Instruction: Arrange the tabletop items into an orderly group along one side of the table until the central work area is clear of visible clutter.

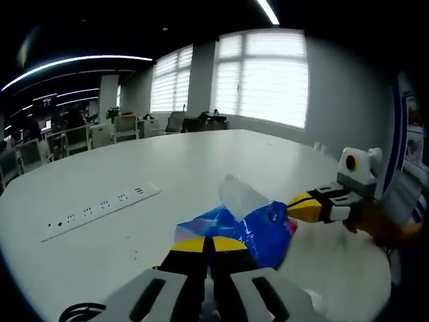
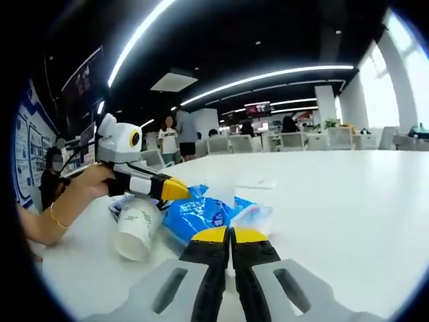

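1. Landmark is the blue packet (image 1: 261, 231), a crinkly blue plastic bag lying on the white table (image 1: 134, 168). Both tools meet at it.
2. Left gripper (image 1: 213, 243): yellow tips pressed together with no gap, right at the packet's near edge. Whether any film is pinched between them cannot be told.
3. Right gripper (image 2: 231, 235): tips also closed flat together, touching the packet's edge in its own view; hold likewise unclear.
4. In the left gripper view the right gripper comes in from the side, with a hand (image 1: 382, 225) behind it, its tip on the packet's far side.
5. A clear plastic piece (image 1: 241, 196) sits on top of the packet. A paper cup (image 2: 136, 228) lies tipped on its side just beside the packet.
6. A power strip (image 1: 100, 209) lies well apart from the packet.
7. Risks: opposite pulls could tear the thin film; dragging the packet could roll the cup off the table edge; the clear piece could slide off the packet.
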A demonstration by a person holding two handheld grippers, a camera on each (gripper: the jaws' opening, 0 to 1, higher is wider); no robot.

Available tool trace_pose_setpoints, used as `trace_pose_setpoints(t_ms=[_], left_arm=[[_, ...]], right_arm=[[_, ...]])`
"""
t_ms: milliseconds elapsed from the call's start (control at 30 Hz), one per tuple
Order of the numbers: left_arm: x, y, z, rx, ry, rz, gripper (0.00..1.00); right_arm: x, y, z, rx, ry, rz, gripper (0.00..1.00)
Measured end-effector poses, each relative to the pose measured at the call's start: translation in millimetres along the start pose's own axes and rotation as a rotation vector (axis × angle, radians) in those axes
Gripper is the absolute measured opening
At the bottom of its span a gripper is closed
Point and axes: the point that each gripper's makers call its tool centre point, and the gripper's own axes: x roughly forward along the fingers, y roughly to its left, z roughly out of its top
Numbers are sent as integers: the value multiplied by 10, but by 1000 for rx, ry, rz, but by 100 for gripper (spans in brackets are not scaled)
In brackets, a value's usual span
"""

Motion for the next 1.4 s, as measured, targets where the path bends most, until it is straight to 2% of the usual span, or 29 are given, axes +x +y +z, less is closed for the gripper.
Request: trace_pose_setpoints(t_ms=[100,167,233,267,467,600,800,1000,1400], left_arm=[[-7,-19,20,5,-6,0,0],[6,-146,128,20,-36,-24,0],[30,-209,164,41,-43,-31,0],[48,-248,196,80,-54,-38,0],[139,-401,145,119,-26,-50,0],[179,-455,113,148,-16,-51,0],[230,-512,62,189,3,-49,0],[243,-558,93,236,-4,-44,0],[303,-653,35,333,17,-48,0]], right_arm=[[-14,-11,23,0,-5,-1,0],[-125,-115,156,20,-35,-22,0],[-162,-164,191,34,-42,-29,0],[-176,-187,197,37,-37,-32,0],[-242,-278,137,-7,25,-64,0],[-285,-348,94,24,57,-72,0],[-317,-389,39,14,96,-90,0],[-350,-424,32,3,110,-103,0],[-394,-482,-9,-10,142,-116,0]])
